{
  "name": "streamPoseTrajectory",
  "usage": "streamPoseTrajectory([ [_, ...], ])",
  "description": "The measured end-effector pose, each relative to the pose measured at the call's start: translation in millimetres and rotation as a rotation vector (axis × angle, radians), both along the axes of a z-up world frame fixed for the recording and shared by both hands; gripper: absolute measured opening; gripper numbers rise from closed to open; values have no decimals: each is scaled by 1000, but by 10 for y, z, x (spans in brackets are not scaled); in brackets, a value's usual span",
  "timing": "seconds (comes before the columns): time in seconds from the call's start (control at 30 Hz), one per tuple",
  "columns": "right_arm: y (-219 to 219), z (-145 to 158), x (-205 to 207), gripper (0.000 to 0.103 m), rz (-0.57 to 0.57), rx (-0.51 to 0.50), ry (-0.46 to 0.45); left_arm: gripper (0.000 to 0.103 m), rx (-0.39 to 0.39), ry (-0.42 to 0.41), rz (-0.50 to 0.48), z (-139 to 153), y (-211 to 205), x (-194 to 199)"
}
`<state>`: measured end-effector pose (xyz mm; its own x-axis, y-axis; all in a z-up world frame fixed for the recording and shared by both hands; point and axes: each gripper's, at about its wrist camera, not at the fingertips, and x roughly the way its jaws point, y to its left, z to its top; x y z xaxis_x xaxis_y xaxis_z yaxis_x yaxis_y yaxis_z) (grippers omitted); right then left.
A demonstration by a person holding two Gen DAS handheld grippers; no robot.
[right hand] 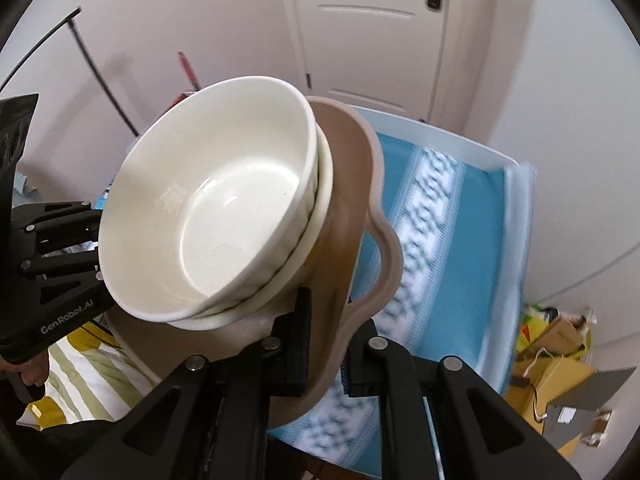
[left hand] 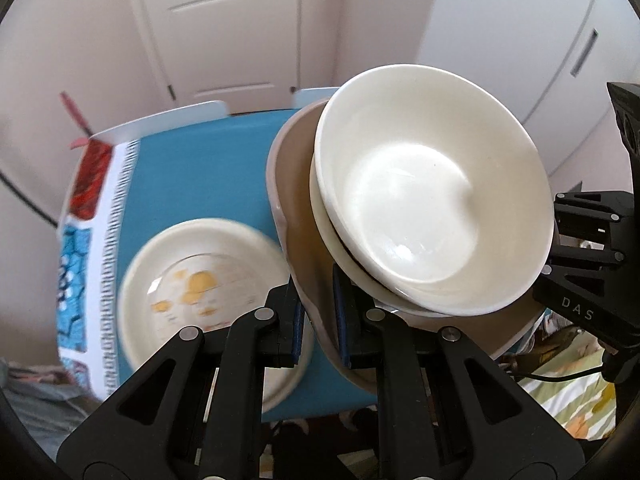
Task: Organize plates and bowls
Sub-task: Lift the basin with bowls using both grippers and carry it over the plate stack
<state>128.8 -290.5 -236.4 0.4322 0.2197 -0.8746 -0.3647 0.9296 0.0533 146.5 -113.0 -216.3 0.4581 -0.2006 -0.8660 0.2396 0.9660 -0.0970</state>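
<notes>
The tray (left hand: 298, 208), a brown dish with a wavy rim, is held tilted in the air above the bench (left hand: 208, 168), gripped from both sides. The left tongs (left hand: 318, 320) are narrow, pinching the tray's rim between their blue pads (left hand: 343, 320). The right tongs (right hand: 326, 340) are also narrow, clamped on the tray's opposite rim, one finger inside the tray and one outside.

On the tray sits a cream bowl (left hand: 432, 184), nested in a second bowl (left hand: 344, 256) of which only the rim shows. Both lean with the tray, and the upper bowl is empty inside.

Below and left of the tray, a plate (left hand: 208, 280) lies flat on the bench's blue cloth, blurred, with yellow smears in its middle. Beyond the tray stands a white door (left hand: 224, 28). To the right of the tray, beneath the bench edge, cardboard boxes (right hand: 560, 344) lie on the floor.
</notes>
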Motion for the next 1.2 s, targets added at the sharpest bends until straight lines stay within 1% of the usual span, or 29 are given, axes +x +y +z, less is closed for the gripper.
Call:
streamPoseTrajectory([
  [0.1, 305, 35, 5, 11, 18, 5, -1, 11, 14, 2, 14, 29, 292, -33],
  [0.2, 574, 4, -2, 11, 24, 16, 8, 11, 20, 14, 15, 10, 598, -84],
  [0.4, 1098, -195, 29, 11, 7, 23, 46, 11, 34, 53, -2, -191, 1092, -65],
  [0.53, 1380, -348, 44, 11, -15, 29, 69, 11, 42, 74, -25, -366, 1311, -26],
  [0.7, 1574, -555, 64, 11, -51, 31, 90, 11, 38, 96, -48, -579, 1472, 19],
  [0.9, 1647, -788, 102, 11, -93, 33, 113, 11, 37, 120, -76, -814, 1557, 46],
  [1.0, 1636, -857, 114, 11, -106, 28, 112, 11, 55, 93, -94, -846, 1542, 35],
  [1.2, 1652, -846, 40, 11, -134, 51, 103, 11, 92, 67, -108, -835, 1490, 13],
])
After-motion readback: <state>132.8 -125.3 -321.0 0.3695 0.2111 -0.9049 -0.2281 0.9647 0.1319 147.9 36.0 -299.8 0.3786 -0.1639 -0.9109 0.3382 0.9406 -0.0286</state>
